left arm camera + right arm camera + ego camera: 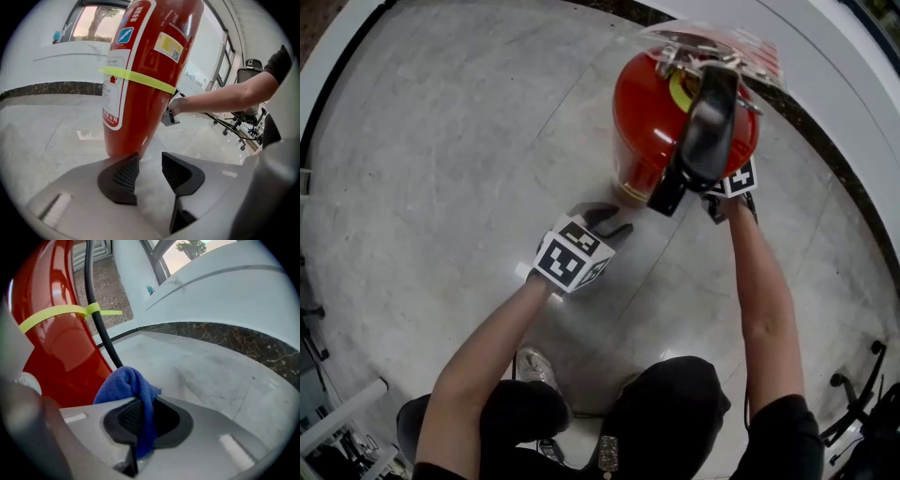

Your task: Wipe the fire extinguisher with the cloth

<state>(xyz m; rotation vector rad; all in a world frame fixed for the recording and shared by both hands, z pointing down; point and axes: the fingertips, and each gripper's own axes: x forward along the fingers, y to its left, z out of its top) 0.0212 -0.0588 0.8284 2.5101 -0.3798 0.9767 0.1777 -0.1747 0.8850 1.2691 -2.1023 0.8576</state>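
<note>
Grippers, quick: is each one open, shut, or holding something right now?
Left gripper: open, nothing between its jaws.
Right gripper: shut on the blue cloth.

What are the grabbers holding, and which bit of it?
Right gripper pinches the blue cloth by a bunched fold. Left gripper holds nothing, jaws apart.

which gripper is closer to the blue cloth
Right. The right gripper pinches the cloth in its fingers; the left gripper stands open and empty before the fire extinguisher.
</note>
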